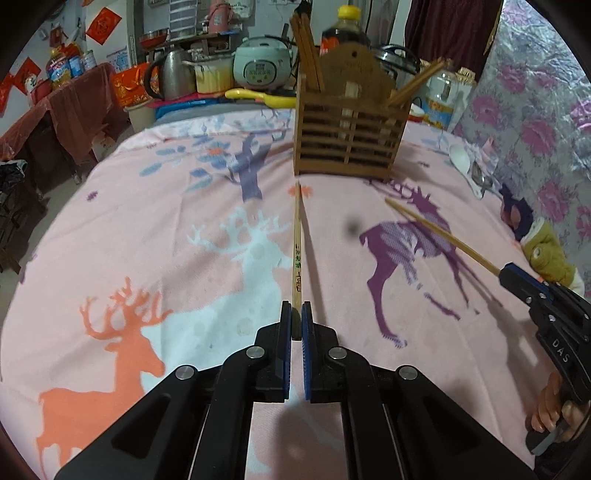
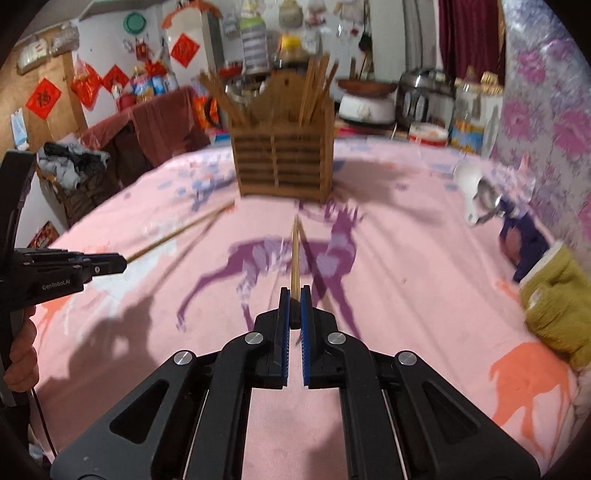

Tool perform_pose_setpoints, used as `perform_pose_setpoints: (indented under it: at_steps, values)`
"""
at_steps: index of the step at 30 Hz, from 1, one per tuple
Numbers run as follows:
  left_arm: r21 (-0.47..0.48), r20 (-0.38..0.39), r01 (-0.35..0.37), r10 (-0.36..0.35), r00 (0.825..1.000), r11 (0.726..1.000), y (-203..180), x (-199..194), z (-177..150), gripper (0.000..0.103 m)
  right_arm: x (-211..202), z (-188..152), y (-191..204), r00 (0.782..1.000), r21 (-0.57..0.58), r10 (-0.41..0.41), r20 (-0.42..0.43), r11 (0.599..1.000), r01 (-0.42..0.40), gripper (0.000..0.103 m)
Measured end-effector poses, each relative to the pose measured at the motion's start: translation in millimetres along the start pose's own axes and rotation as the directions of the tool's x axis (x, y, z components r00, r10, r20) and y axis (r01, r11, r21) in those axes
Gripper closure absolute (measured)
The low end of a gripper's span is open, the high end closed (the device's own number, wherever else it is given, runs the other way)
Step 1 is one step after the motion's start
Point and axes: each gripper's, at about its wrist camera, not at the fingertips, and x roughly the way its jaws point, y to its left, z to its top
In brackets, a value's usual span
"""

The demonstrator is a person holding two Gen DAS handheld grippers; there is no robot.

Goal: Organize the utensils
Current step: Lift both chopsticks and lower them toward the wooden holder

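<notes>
My left gripper [image 1: 295, 308] is shut on a bamboo chopstick [image 1: 297, 251] that points straight ahead at the slatted wooden utensil holder [image 1: 351, 136]. My right gripper [image 2: 294, 293] is shut on a second chopstick [image 2: 295, 258], also aimed at the holder [image 2: 284, 166]. Each view shows the other gripper from the side: the right gripper [image 1: 508, 275] with its chopstick [image 1: 439, 232] at the right, the left gripper [image 2: 120, 263] with its chopstick [image 2: 177, 232] at the left. Several chopsticks stand in both compartments of the holder. Both held chopsticks hang a little above the pink deer-print cloth [image 1: 166, 229].
A white spoon [image 1: 461, 158] and a metal spoon [image 1: 482, 181] lie at the table's right edge, near a dark blue and olive cloth item [image 2: 554, 295]. Behind the holder stand a sauce bottle [image 1: 345, 29], a rice cooker [image 1: 262, 64], a kettle [image 1: 171, 74] and jars [image 2: 469, 110].
</notes>
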Motion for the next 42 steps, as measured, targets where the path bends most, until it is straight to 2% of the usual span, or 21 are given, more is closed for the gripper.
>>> perform_pose_setpoints:
  at_steps: [7, 14, 24, 31, 37, 42]
  values:
    - [0.038, 0.102, 0.019, -0.022, 0.995, 0.999, -18.3, -46.4, 35.5, 0.097, -30.7, 35.3, -2.0, 0.995, 0.02, 0.028, 0.097, 0.999, -0.03, 0.097]
    - [0.063, 0.14, 0.055, -0.063, 0.988, 0.997, -36.9, -72.8, 58.7, 0.097, -51.0, 55.5, 2.8, 0.987, 0.011, 0.044, 0.157, 0.999, -0.046, 0.097]
    - [0.059, 0.114, 0.058, -0.065, 0.991, 0.997, -42.0, -53.0, 75.5, 0.097, -37.5, 59.2, 1.5, 0.988, 0.019, 0.053, 0.143, 0.998, -0.057, 0.097]
    - [0.105, 0.157, 0.046, -0.062, 0.986, 0.993, -56.9, -65.9, 116.5, 0.097, -33.6, 92.8, -1.5, 0.985, 0.011, 0.058, 0.164, 0.998, -0.061, 0.097]
    - [0.124, 0.238, 0.027, -0.056, 0.97, 0.992, -66.9, -90.8, 162.7, 0.097, -40.9, 131.5, 7.4, 0.972, -0.031, 0.054, 0.228, 0.998, -0.048, 0.097]
    - [0.105, 0.34, 0.013, -0.048, 0.939, 0.994, -67.1, -120.4, 207.7, 0.097, -51.2, 170.1, 11.1, 0.952, -0.044, 0.062, 0.299, 0.998, -0.051, 0.097]
